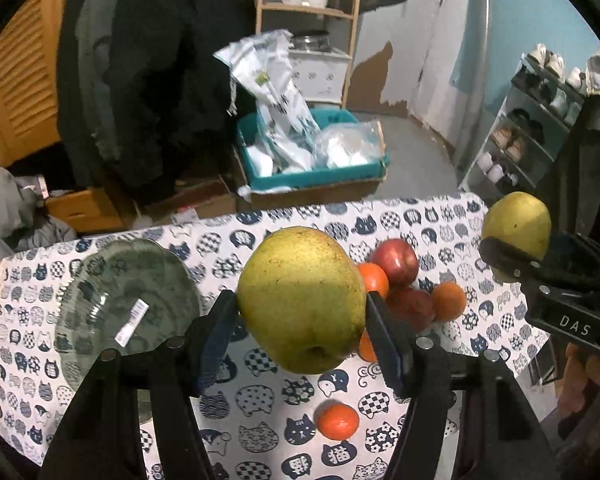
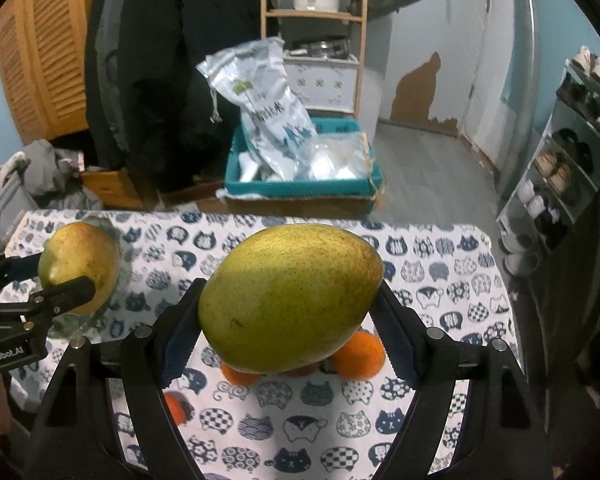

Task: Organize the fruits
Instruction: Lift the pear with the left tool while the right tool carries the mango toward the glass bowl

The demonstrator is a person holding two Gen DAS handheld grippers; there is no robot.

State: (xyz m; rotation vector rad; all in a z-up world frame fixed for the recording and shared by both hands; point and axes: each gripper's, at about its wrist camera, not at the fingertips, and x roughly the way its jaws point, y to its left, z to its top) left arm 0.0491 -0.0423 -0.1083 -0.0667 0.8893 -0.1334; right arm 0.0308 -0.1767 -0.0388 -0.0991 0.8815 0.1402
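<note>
My left gripper [image 1: 302, 312] is shut on a yellow-green pear [image 1: 300, 296], held above the cat-print tablecloth [image 1: 260, 400]. My right gripper [image 2: 288, 316] is shut on a second yellow-green pear [image 2: 292, 296], also held above the cloth. Each held pear shows in the other view: the right one at the right edge of the left wrist view [image 1: 518, 224], the left one at the left of the right wrist view [image 2: 80, 264]. A clear glass plate [image 1: 124, 308] lies on the cloth at the left. Red apples [image 1: 396, 260] and oranges [image 1: 448, 300] sit in a cluster at the right. One orange [image 1: 337, 420] lies alone near the front.
Behind the table stand a teal bin with plastic bags [image 1: 312, 160], cardboard boxes [image 1: 84, 208], a hanging dark coat [image 1: 160, 60] and a wooden shelf [image 1: 308, 8]. A shoe rack [image 1: 540, 120] stands at the right. The table's far edge runs just past the plate.
</note>
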